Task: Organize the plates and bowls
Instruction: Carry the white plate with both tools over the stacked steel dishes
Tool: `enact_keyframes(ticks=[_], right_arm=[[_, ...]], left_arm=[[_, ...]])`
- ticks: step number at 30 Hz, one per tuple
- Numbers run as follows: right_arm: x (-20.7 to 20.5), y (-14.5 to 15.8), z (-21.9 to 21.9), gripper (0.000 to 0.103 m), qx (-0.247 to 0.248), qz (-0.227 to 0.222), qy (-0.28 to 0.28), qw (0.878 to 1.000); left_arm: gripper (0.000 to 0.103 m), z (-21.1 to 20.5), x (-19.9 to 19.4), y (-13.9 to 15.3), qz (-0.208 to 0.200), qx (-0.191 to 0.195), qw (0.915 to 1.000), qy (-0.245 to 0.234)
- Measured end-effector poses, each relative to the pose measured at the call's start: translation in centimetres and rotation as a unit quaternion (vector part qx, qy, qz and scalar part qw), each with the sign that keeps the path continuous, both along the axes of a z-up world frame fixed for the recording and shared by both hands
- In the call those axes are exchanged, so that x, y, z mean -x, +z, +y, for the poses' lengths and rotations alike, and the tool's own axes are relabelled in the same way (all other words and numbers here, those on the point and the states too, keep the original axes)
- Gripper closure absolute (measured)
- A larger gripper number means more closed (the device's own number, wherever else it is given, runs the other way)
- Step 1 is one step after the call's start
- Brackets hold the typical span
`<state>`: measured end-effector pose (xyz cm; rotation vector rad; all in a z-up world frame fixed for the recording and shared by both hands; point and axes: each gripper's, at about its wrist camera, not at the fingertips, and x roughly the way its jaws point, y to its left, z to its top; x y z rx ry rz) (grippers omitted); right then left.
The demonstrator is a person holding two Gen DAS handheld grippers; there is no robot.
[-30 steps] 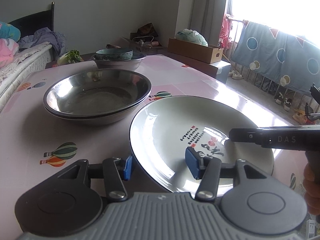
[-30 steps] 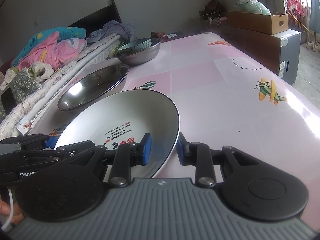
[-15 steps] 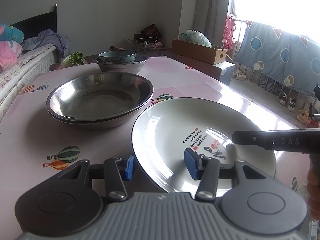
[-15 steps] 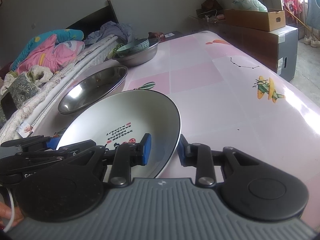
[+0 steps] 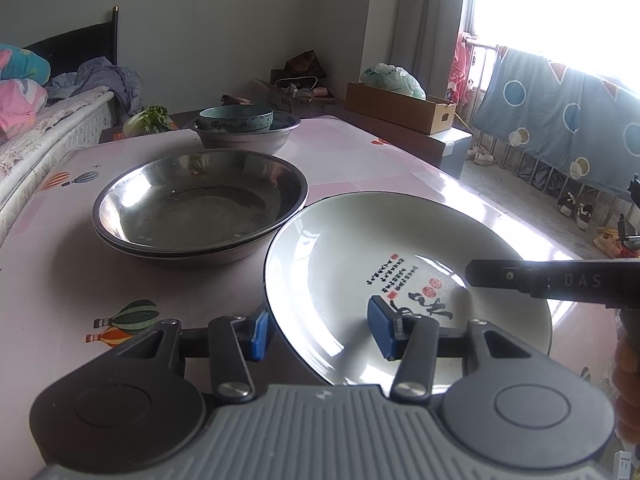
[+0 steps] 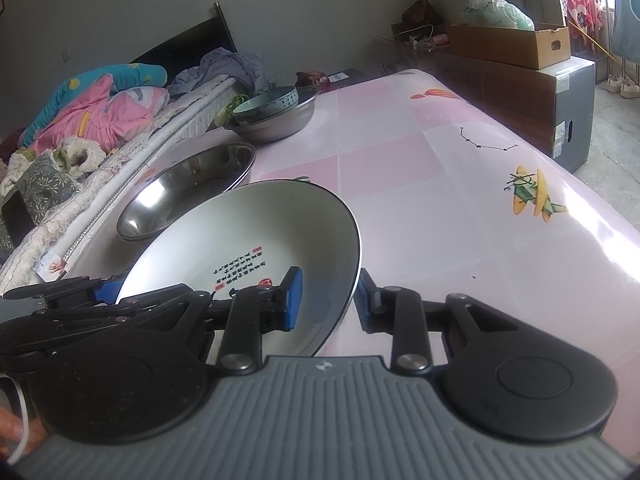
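While both grippers straddle opposite edges of the white plate (image 5: 400, 264), neither view shows clearly whether the pads press on it. Left gripper (image 5: 320, 332), bottom centre of the left wrist view: one blue pad sits outside the plate's near-left rim, the other over the inner face; contact cannot be told. Right gripper (image 6: 326, 300), bottom centre of the right wrist view: narrow gap, rim of the plate between the blue pads, one pad inside, one outside; it looks closed on the rim, though contact is not certain. Plate sits centre frame over the pink table (image 6: 440, 168), printed with red and black characters. Behind it, left of centre: stacked steel basins (image 5: 200, 204). Farther back, upper centre: teal bowl (image 5: 236, 118) nested in another steel bowl (image 5: 256, 140).
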<state>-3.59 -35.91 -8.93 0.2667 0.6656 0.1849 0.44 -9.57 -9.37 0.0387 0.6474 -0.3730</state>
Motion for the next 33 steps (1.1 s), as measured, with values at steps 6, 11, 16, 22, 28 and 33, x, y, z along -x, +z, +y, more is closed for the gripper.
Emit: enact_keyframes(ticks=[6,11,16,22,28,33], right_arm=[[-0.02,0.02,-0.03,0.075,0.000,0.002,0.000,1.000],[-0.08,0.07,-0.02,0.075,0.000,0.002,0.000,1.000],[-0.09,0.06,-0.02,0.075,0.000,0.002,0.000,1.000],[-0.10,0.05,-0.01,0.075,0.000,0.003,0.000,1.000],[-0.19,0.21,0.19,0.075,0.001,0.003,0.001,1.000],[-0.24,0.28,0.35,0.075,0.000,0.003,0.000,1.000]], left_arm=[[0.053,0.07,-0.05,0.03,0.002,0.001,1.0000,0.001],[0.053,0.08,-0.06,0.04,0.002,0.001,1.0000,0.001],[0.053,0.10,-0.12,0.07,0.002,0.002,1.0000,0.002],[0.053,0.22,-0.31,-0.03,0.007,0.004,1.0000,0.004],[0.053,0.28,-0.59,-0.13,0.012,0.007,0.9999,0.009],[0.053,0.29,-0.61,-0.09,0.012,0.005,0.9999,0.009]])
